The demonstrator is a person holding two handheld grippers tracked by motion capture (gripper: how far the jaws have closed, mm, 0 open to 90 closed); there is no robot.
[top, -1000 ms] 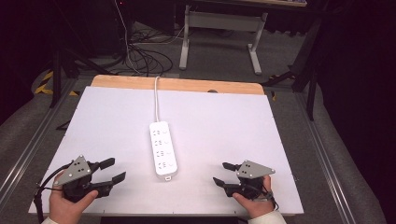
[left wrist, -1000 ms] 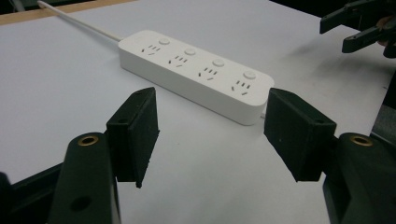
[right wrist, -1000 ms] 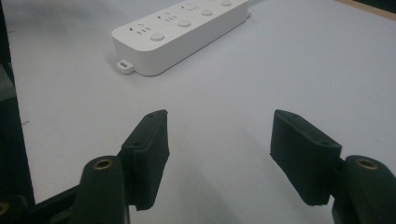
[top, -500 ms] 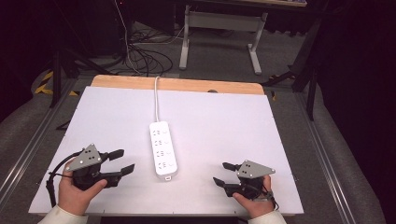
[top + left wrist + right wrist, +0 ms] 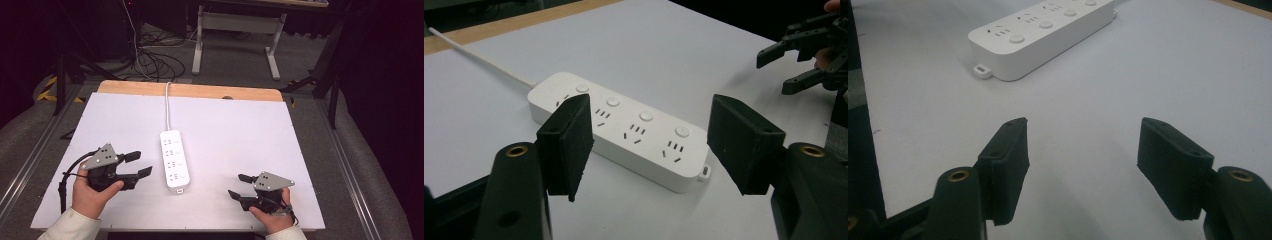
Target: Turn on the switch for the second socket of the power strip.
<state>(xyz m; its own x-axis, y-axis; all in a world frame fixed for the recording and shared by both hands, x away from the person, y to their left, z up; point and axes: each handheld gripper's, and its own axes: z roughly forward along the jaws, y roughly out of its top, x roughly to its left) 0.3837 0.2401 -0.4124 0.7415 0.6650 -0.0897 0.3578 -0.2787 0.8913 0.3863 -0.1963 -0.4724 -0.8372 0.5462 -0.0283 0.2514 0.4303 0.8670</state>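
We take the strip (image 5: 175,160) as our landmark: a white power strip with four socket groups and four round buttons, lying flat near the middle of the white table (image 5: 240,130). Its cord (image 5: 167,105) runs from its far end toward the wooden edge of the table, away from the person.

The left gripper (image 5: 141,165) stands just beside the strip's near half, on its left, jaws wide and holding nothing. In the left gripper view the strip (image 5: 624,127) sits framed between the two jaws, its near end about level with them; we see no contact with it.

The right gripper (image 5: 241,185) lies near the strip's near end, to its right and clearly apart from it, low over the table. Its jaws are likewise wide and empty. In the right gripper view the strip (image 5: 1043,35) lies well ahead of the jaws, with bare table between.

We judge the work on the strip to be at its opening stage. Nothing is gripped, no button appears pressed, and the strip lies square and undisturbed. The left gripper is lined up for an approach; closing on the strip, or pressing it, is not yet done. Whether any switch is on we cannot tell.
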